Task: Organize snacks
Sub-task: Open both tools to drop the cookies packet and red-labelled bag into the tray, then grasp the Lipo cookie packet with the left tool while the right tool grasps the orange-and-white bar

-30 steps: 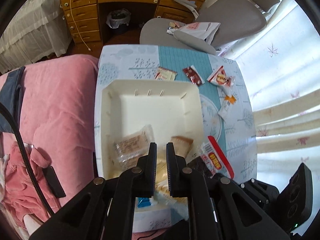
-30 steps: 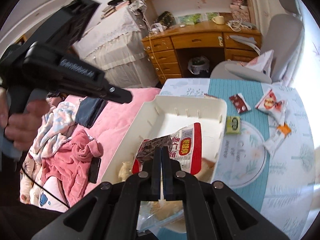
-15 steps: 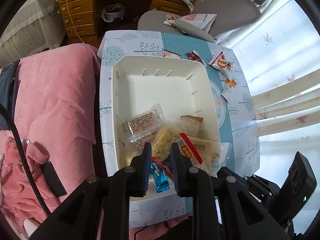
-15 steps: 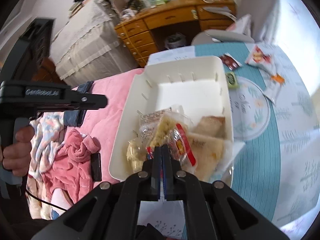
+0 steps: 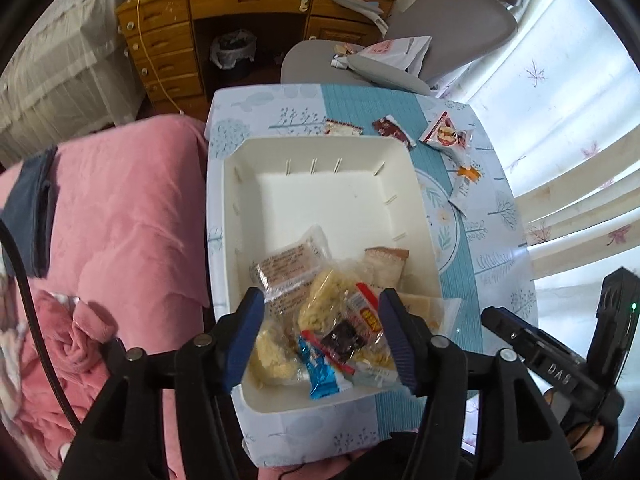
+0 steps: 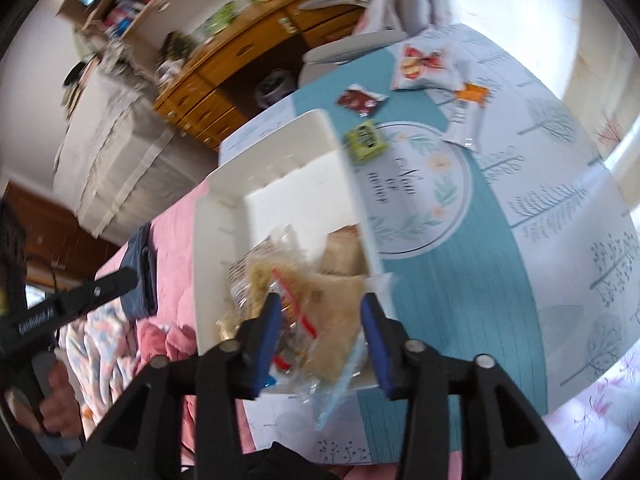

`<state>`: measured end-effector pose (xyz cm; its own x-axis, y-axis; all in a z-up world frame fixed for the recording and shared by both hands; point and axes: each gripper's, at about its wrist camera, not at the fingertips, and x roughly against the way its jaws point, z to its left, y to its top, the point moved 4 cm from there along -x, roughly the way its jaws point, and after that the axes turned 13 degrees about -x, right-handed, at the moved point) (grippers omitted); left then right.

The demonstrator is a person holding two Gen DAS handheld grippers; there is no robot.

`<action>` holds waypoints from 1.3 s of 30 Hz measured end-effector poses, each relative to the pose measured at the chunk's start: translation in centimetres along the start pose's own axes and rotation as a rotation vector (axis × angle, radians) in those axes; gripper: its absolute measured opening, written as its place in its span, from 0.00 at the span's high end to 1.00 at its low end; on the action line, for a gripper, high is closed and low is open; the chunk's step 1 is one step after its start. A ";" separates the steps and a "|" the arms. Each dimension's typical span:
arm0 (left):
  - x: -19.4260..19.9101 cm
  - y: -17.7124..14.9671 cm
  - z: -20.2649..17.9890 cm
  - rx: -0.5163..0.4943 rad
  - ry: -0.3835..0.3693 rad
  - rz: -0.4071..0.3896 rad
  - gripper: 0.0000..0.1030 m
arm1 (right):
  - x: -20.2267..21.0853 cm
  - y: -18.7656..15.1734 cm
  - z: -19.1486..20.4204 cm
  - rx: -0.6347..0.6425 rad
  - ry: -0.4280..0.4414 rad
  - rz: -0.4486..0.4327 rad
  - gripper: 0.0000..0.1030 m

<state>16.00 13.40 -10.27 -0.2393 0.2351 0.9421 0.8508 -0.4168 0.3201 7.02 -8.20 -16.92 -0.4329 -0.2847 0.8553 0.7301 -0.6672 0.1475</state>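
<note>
Over the near end of the white tray [image 5: 240, 216], both the left hand-held gripper [image 5: 322, 340] and the right hand-held gripper [image 6: 320, 336] hang spread apart, empty, above piled snack packets [image 5: 328, 312]; farther off, loose packets [image 5: 444, 136] lie on the tabletop [image 5: 492, 240].

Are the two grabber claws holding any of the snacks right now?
No. The left gripper and right gripper are both open, above the snack pile in the white tray.

Beyond the surface [image 5: 492, 236]: wooden desk [image 5: 256, 8], grey chair [image 5: 440, 28], bin [image 5: 233, 50] underneath, pink blanket [image 5: 120, 216] at left.
</note>
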 end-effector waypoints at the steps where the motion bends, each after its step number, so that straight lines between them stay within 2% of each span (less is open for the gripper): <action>1: -0.1 0.4 -0.4 -0.005 0.007 -0.001 0.37 | 0.1 0.7 -0.6 -0.023 -0.004 0.005 0.53; 5: -0.6 2.3 -1.9 -0.011 0.010 -0.009 0.37 | 0.2 3.1 -2.6 -0.079 -0.010 0.014 0.48; 11: -1.8 5.7 -3.8 -0.011 0.029 -0.011 0.29 | 0.2 7.3 -5.4 -0.137 -0.015 0.026 0.37; 17: -4.0 9.9 -5.3 -0.004 0.059 0.004 0.26 | -0.8 11.7 -7.9 -0.208 -0.010 0.049 0.33; 20: -5.3 12.0 -5.7 0.004 0.076 0.020 0.22 | -1.5 13.6 -9.0 -0.235 -0.017 0.059 0.31; 24: -8.1 15.1 -5.5 0.038 0.093 0.085 0.20 | -3.2 16.1 -10.4 -0.276 -0.037 0.081 0.30; 29: -10.6 18.1 -4.6 0.056 0.136 0.116 0.20 | -5.5 18.8 -11.4 -0.291 -0.068 0.087 0.30; 31: -11.8 19.2 -4.2 0.069 0.129 0.124 0.20 | -6.3 19.7 -11.6 -0.291 -0.082 0.083 0.30; 39: -18.2 22.0 -1.9 0.129 0.158 0.203 0.20 | -9.1 22.1 -11.3 -0.219 -0.099 0.027 0.30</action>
<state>38.19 -1.76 -20.20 -0.1192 0.0142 0.9928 0.9390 -0.3233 0.1174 21.08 -28.12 -27.08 -0.3528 -0.2425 0.9037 0.6037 -0.7969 0.0218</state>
